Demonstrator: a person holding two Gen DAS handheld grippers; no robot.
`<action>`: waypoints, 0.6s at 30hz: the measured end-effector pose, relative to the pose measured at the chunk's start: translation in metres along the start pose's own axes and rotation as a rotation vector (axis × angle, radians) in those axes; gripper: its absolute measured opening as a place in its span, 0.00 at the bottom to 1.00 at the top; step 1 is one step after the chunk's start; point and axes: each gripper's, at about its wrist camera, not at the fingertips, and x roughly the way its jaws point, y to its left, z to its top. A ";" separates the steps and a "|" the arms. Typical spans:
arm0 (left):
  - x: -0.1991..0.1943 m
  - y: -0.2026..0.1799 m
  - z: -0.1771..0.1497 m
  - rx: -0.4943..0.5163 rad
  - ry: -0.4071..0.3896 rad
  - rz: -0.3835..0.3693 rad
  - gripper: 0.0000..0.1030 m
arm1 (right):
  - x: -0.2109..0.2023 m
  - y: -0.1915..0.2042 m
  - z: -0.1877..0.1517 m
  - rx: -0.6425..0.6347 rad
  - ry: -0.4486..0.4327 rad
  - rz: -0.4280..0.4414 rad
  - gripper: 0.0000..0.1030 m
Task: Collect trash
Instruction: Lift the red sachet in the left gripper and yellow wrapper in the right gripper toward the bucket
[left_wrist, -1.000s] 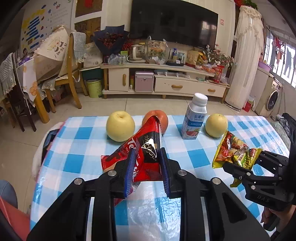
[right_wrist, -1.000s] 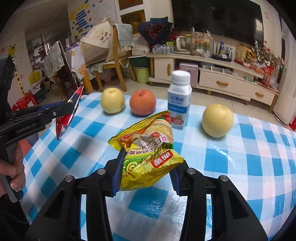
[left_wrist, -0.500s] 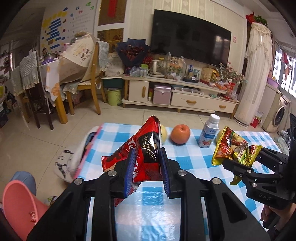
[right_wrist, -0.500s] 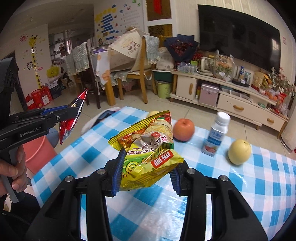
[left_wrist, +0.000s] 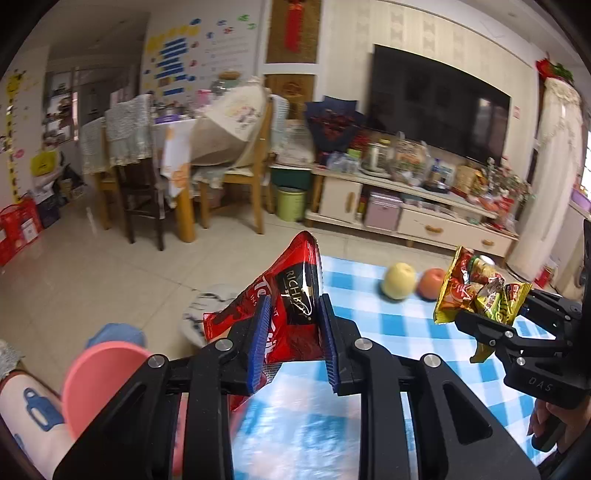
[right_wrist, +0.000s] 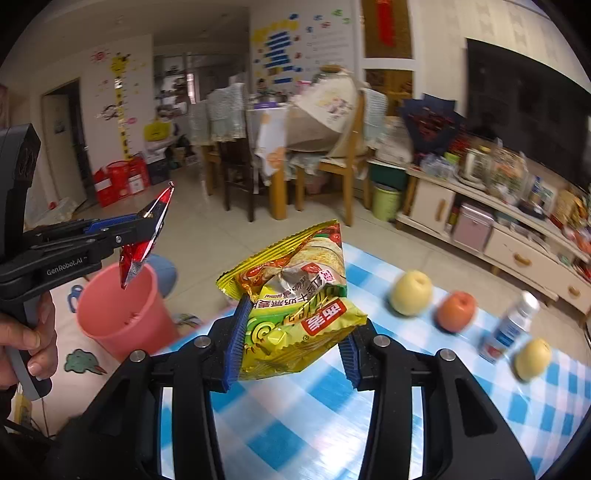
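Note:
My left gripper (left_wrist: 293, 321) is shut on a red snack wrapper (left_wrist: 291, 291) and holds it in the air past the table's left edge. In the right wrist view the left gripper (right_wrist: 147, 225) hangs the wrapper (right_wrist: 142, 243) just above a pink bin (right_wrist: 122, 310) on the floor. The bin also shows in the left wrist view (left_wrist: 99, 384) at the lower left. My right gripper (right_wrist: 291, 328) is shut on a yellow snack bag (right_wrist: 295, 302) above the table; it also shows in the left wrist view (left_wrist: 484, 317) with the bag (left_wrist: 476, 291).
The blue-checked table (right_wrist: 424, 417) carries two yellow apples (right_wrist: 412, 293) (right_wrist: 532, 358), an orange fruit (right_wrist: 456, 310) and a milk bottle (right_wrist: 509, 325). Chairs (left_wrist: 236, 184), a dining table and a TV cabinet (left_wrist: 424, 210) stand on the tiled floor beyond.
Both grippers swung left with their wrappers. The fruit and bottle shifted right in view. The pink bin came into view, under the red wrapper.

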 end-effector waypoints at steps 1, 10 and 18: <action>-0.004 0.010 0.000 -0.007 -0.002 0.012 0.27 | 0.004 0.008 0.004 -0.010 -0.001 0.011 0.43; -0.033 0.098 -0.004 -0.070 -0.015 0.134 0.27 | 0.046 0.103 0.045 -0.093 -0.006 0.147 0.43; -0.057 0.167 -0.012 -0.120 -0.016 0.216 0.27 | 0.083 0.180 0.071 -0.155 0.006 0.247 0.43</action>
